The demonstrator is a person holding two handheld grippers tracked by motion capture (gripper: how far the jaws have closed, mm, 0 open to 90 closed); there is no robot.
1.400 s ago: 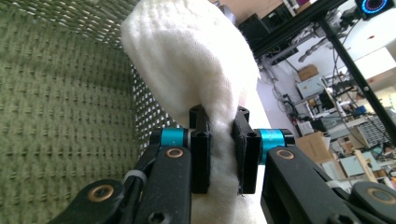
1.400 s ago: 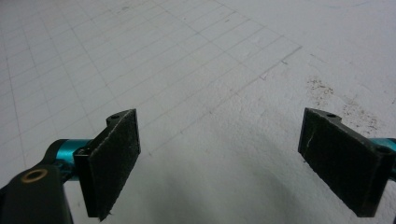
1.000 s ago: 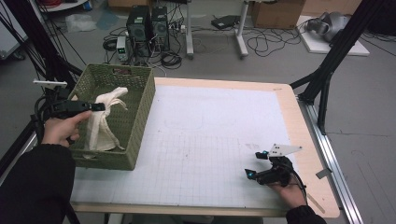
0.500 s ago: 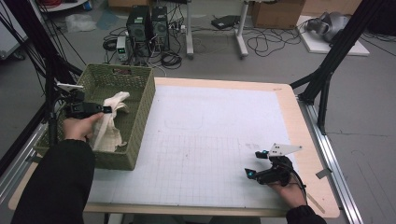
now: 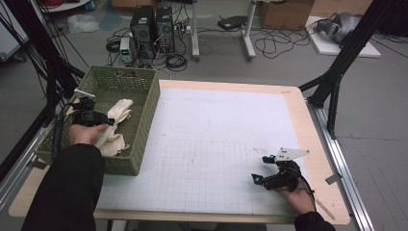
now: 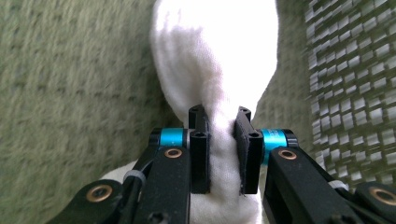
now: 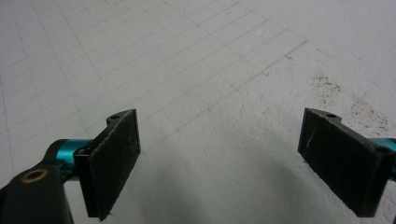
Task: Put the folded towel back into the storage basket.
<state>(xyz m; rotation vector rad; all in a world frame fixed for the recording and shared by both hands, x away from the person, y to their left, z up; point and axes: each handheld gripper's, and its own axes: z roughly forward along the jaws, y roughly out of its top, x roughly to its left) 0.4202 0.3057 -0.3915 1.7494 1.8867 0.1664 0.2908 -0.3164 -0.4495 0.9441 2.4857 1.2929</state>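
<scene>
A white cloth (image 5: 117, 115) lies bunched inside the green woven basket (image 5: 144, 115) at the table's left. My left gripper (image 5: 109, 121) reaches into the basket and is shut on the cloth. In the left gripper view the cloth (image 6: 219, 79) is pinched between the two black jaws of the left gripper (image 6: 223, 135) and rises up past them, with the basket's weave behind. My right gripper (image 5: 258, 167) rests low on the white gridded mat near the front right, jaws wide apart. The right gripper view shows the right gripper (image 7: 229, 154) with bare mat between its pads.
The white gridded mat (image 5: 216, 139) covers most of the wooden table. The basket's right wall (image 5: 146, 120) stands between my left hand and the mat. Black frame struts (image 5: 337, 72) rise at the far right. Computers and cables lie on the floor behind.
My left hand has moved down and toward the basket's left side, carrying the cloth lower into the basket. The right hand has stayed put.
</scene>
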